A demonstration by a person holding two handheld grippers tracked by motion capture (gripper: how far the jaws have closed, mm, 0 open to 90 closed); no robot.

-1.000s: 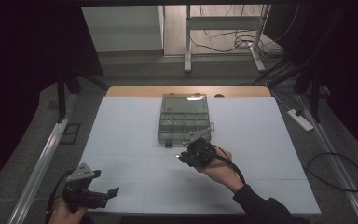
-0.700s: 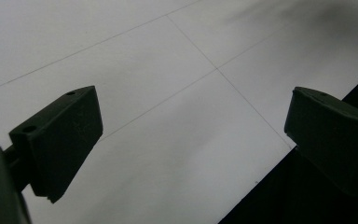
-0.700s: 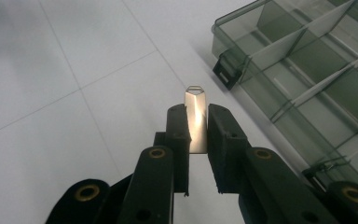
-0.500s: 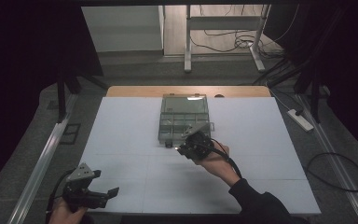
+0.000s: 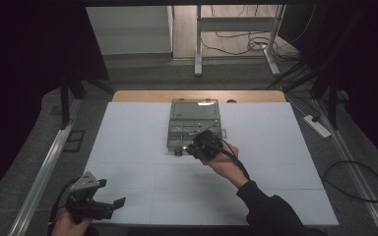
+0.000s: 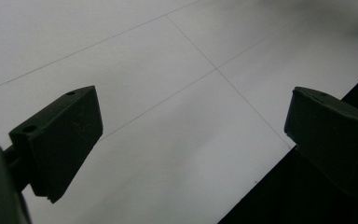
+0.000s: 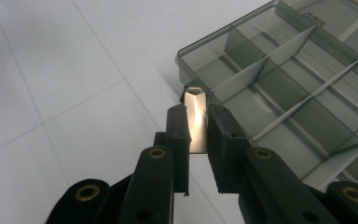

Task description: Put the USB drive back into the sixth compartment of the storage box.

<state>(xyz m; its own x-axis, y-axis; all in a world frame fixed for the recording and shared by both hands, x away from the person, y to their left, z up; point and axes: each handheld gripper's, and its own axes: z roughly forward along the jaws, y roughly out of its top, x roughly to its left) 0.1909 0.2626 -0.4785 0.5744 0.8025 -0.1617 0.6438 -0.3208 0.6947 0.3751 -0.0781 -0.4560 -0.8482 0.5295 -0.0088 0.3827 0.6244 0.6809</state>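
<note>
The right tongs (image 7: 196,122) are clenched on a small metal piece (image 7: 196,120), held upright at the near corner of the clear box (image 7: 303,84), probably to drop it in a compartment. The high view shows the box mid-table (image 5: 128,147); the left tongs (image 5: 98,200), released, wait at lower left

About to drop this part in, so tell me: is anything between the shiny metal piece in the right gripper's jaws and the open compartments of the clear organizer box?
Nothing visible. The small shiny metal piece sits clamped at the box's near corner; the smoky clear plastic compartment box lies open, nearest cells apparently empty.
</note>
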